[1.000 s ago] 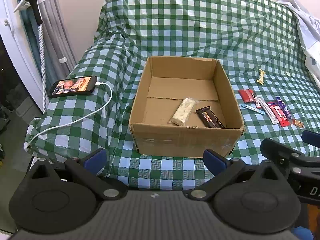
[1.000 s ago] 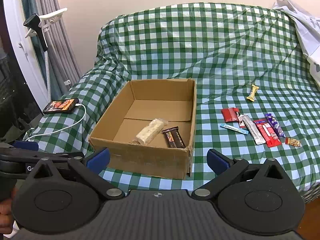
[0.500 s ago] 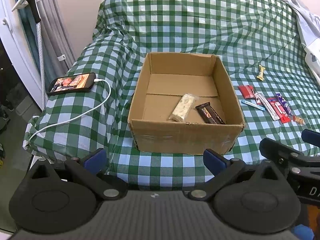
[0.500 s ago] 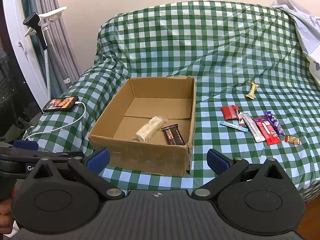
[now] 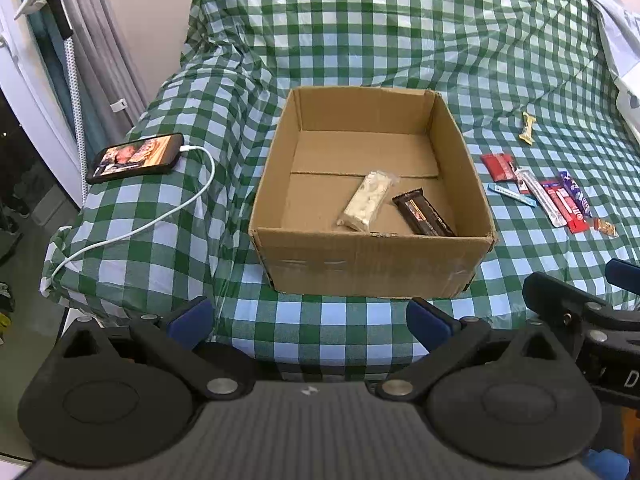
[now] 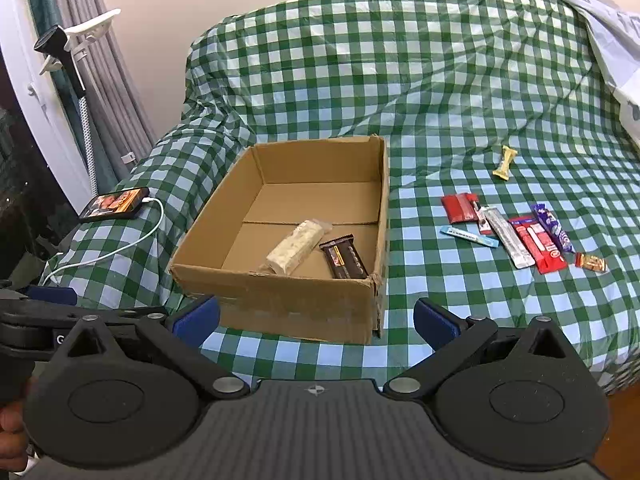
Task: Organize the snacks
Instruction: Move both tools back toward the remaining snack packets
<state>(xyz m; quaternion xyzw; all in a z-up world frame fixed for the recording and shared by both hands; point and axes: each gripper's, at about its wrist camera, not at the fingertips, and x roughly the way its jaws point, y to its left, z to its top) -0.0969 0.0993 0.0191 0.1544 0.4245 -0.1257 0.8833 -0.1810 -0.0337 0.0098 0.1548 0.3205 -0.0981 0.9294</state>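
Both the left gripper (image 5: 308, 322) and right gripper (image 6: 316, 318) hang wide apart, holding nothing, just short of the cardboard box (image 5: 372, 264).

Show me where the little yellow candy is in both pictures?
Left wrist view: the yellow candy lies upper right, alone on the checked cover, beyond the row of snacks.
Right wrist view: the yellow candy lies right of centre, above the same row.
Shared landmark: the cardboard box, left of the candy in both.
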